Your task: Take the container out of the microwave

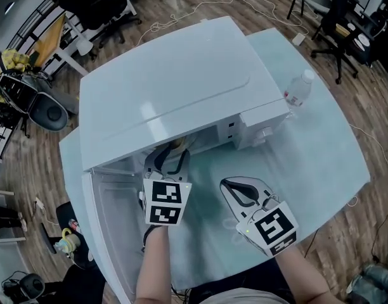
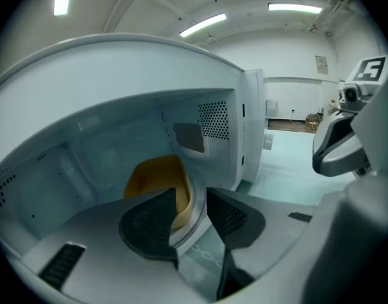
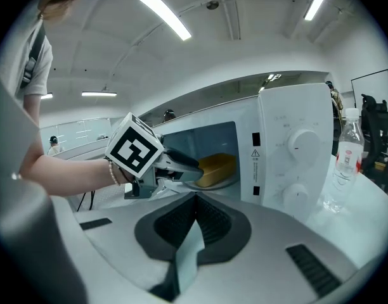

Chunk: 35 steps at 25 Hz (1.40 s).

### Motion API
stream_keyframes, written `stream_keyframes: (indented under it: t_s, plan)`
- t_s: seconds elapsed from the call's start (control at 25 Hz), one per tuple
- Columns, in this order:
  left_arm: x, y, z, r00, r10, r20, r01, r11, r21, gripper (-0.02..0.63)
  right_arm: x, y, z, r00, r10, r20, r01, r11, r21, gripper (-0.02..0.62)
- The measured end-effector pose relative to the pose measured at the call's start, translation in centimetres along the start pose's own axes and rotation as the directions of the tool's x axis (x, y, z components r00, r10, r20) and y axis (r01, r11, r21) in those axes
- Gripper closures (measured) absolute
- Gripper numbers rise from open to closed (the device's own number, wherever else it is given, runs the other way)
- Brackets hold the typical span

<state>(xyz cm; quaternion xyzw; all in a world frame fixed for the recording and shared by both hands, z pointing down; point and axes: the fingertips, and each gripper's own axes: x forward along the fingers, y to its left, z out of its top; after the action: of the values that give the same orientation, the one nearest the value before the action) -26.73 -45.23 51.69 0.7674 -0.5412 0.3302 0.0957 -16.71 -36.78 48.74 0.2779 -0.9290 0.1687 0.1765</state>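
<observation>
Right tool point(image 3: 194, 202) is held shut, empty; left tool point(image 2: 191, 198) is held open at the yellow container point(image 2: 155, 175) inside the microwave point(image 1: 168, 87).

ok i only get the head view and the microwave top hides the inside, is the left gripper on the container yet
Observer: not yet, the left gripper has its jaws apart, with the yellow container rim showing in the gap.
Operator: what's it sitting on
Observer: a round turntable plate on the floor of the microwave.
Operator: and the other one
Observer: the right gripper is shut with nothing in it.
</observation>
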Motion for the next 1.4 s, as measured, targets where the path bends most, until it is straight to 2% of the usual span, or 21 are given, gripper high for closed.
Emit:
stream_keyframes:
  t_s: [0.2,0.4,0.56,0.76,0.88,1.0,1.2,1.4]
  plan:
    - [1.6,0.3,0.2,1.0,0.003,0.017,-0.003,1.0,-0.002,0.474,-0.6,-0.4,-1.1,1.0,-0.009,-0.018,0.009,1.0,0.018,0.584]
    - [2.5,-0.6,-0.6,1.0,0.013,-0.023,-0.011,0.998,0.069,0.474,-0.5,-0.1,-2.1,0.999,0.005,-0.036,-0.004,1.0,0.031,0.584]
    - [2.9,-0.5,-0.9,0.998,0.052,-0.041,-0.046,0.991,0.125,0.474,-0.6,0.3,-1.9,0.999,0.02,-0.034,-0.019,1.0,0.012,0.584]
    - [3.5,0.1,-1.3,0.997,0.059,-0.053,-0.051,0.989,0.141,0.481,-0.9,0.2,-2.2,0.999,0.013,-0.035,-0.012,1.0,0.027,0.584]
    - [3.5,0.4,-1.3,0.995,0.079,-0.058,-0.071,0.989,0.132,0.536,-1.1,0.1,-2.4,0.999,0.018,-0.04,-0.018,1.0,0.013,0.586]
    - [3.4,0.3,-1.6,0.994,0.075,-0.074,-0.065,0.99,0.128,0.563,-1.5,0.2,-2.3,0.999,0.017,-0.035,-0.017,1.0,0.019,0.584]
    - [2.5,-0.3,-1.7,0.993,0.071,-0.091,-0.058,0.989,0.138,0.565,-2.3,0.2,-1.9,1.0,0.009,-0.021,-0.009,1.0,0.02,0.584]
    - [0.9,-2.4,-2.2,0.995,0.02,-0.099,-0.007,0.992,0.129,0.565,-3.3,0.7,-1.3,1.0,0.02,-0.007,-0.02,1.0,-0.002,0.584]
